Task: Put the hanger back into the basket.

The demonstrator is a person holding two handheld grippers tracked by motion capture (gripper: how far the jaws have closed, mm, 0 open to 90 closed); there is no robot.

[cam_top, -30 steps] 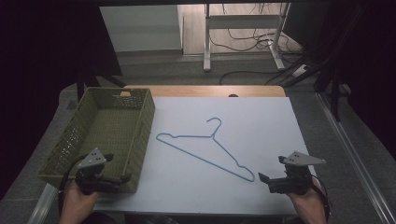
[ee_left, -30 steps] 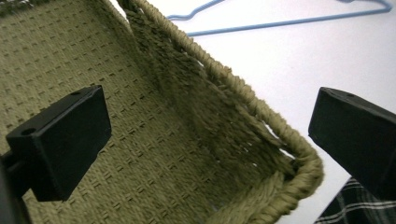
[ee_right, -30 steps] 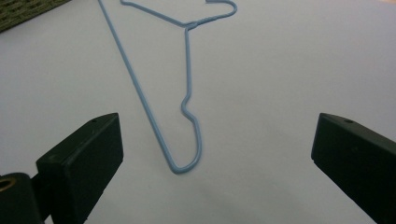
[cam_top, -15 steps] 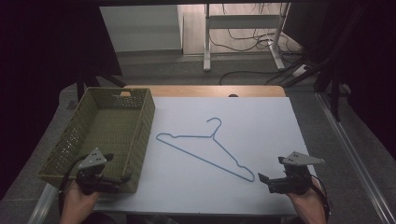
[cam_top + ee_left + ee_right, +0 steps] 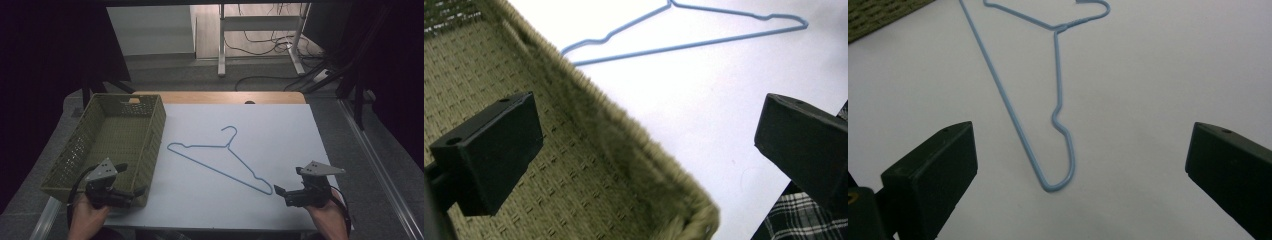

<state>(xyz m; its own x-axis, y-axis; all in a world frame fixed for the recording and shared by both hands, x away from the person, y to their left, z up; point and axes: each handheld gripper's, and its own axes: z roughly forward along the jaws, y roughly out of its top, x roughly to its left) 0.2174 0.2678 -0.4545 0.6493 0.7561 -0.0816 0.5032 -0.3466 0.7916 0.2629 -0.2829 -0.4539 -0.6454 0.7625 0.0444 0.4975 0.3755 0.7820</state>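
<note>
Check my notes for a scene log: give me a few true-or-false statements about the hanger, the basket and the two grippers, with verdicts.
1. The blue hanger lies flat on the white sheet, outside the basket. True.
2. The right gripper is shut on the hanger. False: its jaws stand wide apart, and the hanger's end lies between them on the sheet, untouched.
3. The green basket holds a folded shirt. False: only its woven floor shows inside.
4. The left gripper is open over the basket's near corner. True.
5. The hanger's hook points toward the person. False: in the high view it points toward the far side of the table.
</note>
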